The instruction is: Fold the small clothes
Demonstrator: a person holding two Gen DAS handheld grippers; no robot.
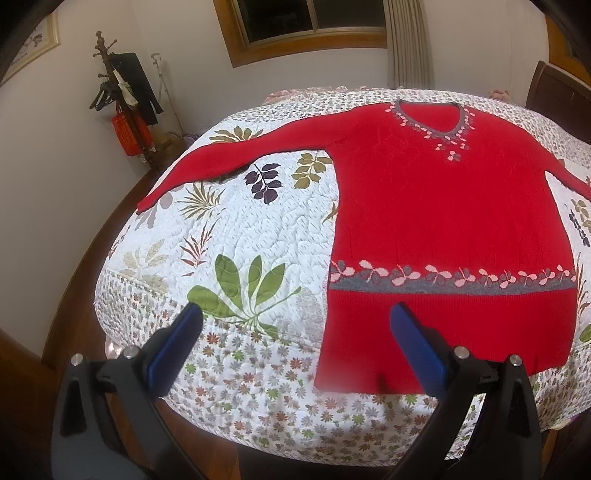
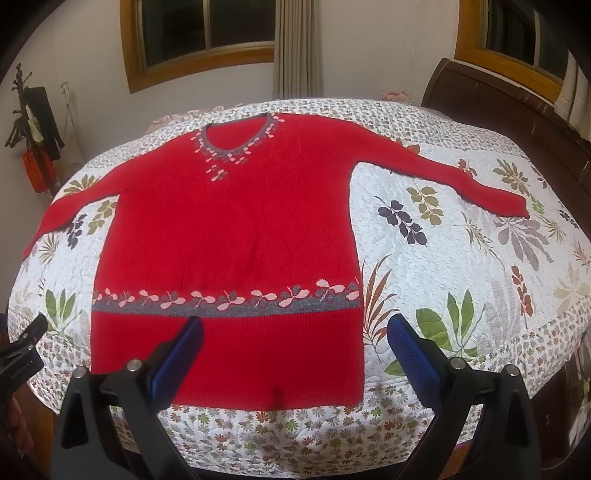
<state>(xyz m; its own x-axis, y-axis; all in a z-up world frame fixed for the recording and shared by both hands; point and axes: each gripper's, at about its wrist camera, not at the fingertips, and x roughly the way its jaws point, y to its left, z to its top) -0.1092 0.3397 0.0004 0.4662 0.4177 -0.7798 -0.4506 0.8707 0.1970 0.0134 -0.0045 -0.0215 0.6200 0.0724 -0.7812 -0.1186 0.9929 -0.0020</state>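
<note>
My left camera looks from the foot of the bed [image 1: 236, 387], out past my open blue fingers [image 1: 177, 343], toward the window wall; it sits off the sweater's [image 1: 443, 206] left hem corner. My right camera, also low and close at the bed's foot, faces the same wall, nearer the sweater's [image 2: 229, 221] right hem corner. Both share the sweater, the quilt [image 2: 461, 266], the window [image 2: 207, 33] and the coat stand [image 1: 122, 99].
</note>
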